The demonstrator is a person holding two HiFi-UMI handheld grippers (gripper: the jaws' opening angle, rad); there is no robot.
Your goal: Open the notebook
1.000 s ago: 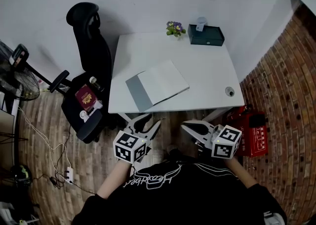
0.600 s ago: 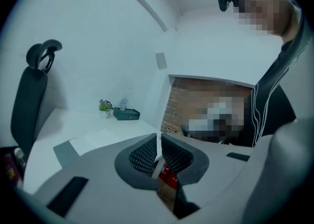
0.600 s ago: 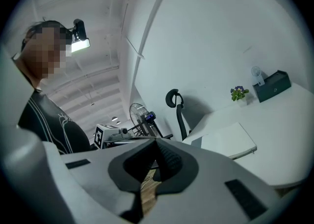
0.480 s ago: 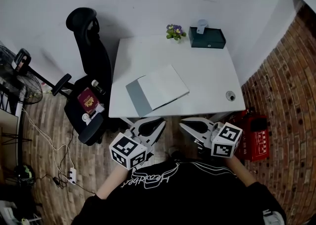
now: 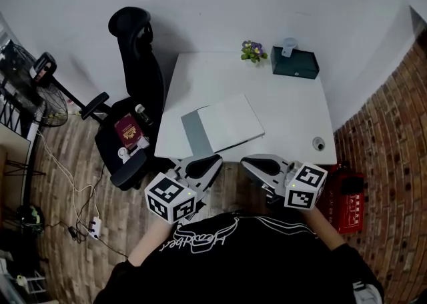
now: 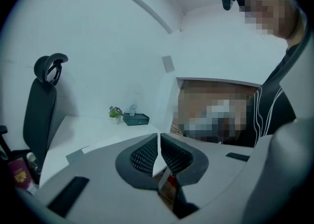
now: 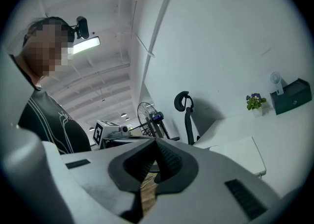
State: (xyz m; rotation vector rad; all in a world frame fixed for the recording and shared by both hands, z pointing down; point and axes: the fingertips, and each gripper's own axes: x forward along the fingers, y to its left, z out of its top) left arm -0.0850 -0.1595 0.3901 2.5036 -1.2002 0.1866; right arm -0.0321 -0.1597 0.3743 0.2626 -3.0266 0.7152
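Observation:
The closed notebook [image 5: 230,123] lies flat near the front edge of the white table [image 5: 293,106], white cover up and grey spine to the left. My two grippers hover in front of that edge, over the floor and apart from the notebook. The left gripper [image 5: 217,161] is shut with nothing between its pads; in the left gripper view its jaws [image 6: 158,136] meet at the tips, and the notebook's grey corner [image 6: 73,155] shows past them. The right gripper [image 5: 244,161] is also shut and empty [image 7: 156,141]; its view shows the notebook [image 7: 240,153] off to the right.
At the table's back stand a small potted plant [image 5: 252,50] and a dark green box [image 5: 295,63]; a round fitting [image 5: 319,143] sits at the front right corner. A black office chair [image 5: 137,76] holding a red booklet [image 5: 128,127] stands left, a fan [image 5: 50,93] beyond, a red case [image 5: 343,196] right.
The left gripper's jaws, spread a second ago, have closed on nothing. Both grippers have risen a little towards the table's front edge. The head view has shifted, so the table sits further right.

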